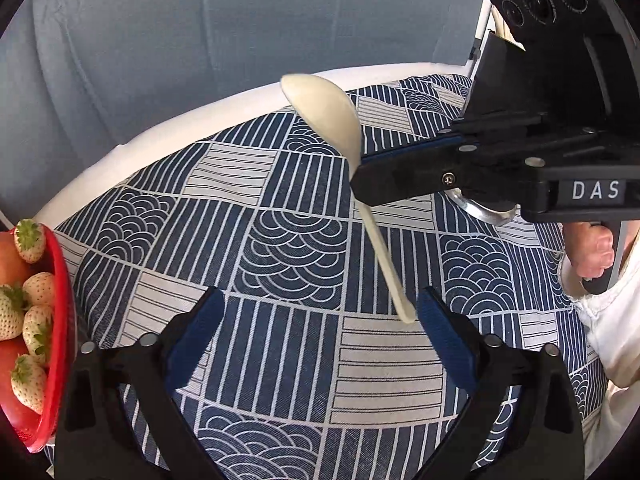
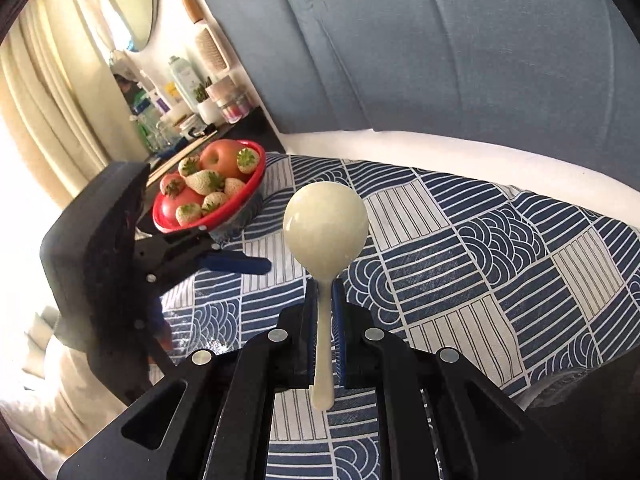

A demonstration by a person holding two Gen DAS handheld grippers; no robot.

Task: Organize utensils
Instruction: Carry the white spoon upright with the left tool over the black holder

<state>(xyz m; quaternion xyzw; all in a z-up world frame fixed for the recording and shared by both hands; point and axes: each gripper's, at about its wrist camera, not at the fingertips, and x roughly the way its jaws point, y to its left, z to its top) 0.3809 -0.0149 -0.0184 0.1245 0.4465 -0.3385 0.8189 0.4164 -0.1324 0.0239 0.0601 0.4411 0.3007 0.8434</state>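
Right wrist view: right gripper [image 2: 325,304] tilted downward, fingers pinching the spoon [image 2: 326,224]; left gripper [image 1: 320,320] spread.

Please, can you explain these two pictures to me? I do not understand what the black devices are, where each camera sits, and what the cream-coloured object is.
A person holds two hand-held grippers, each carrying its own camera. One view looks along the left gripper, whose fingers stand open and empty. The other looks along the right gripper, shut on a cream spoon held in the air. Below lies a blue patterned tablecloth. A red bowl holds strawberries.
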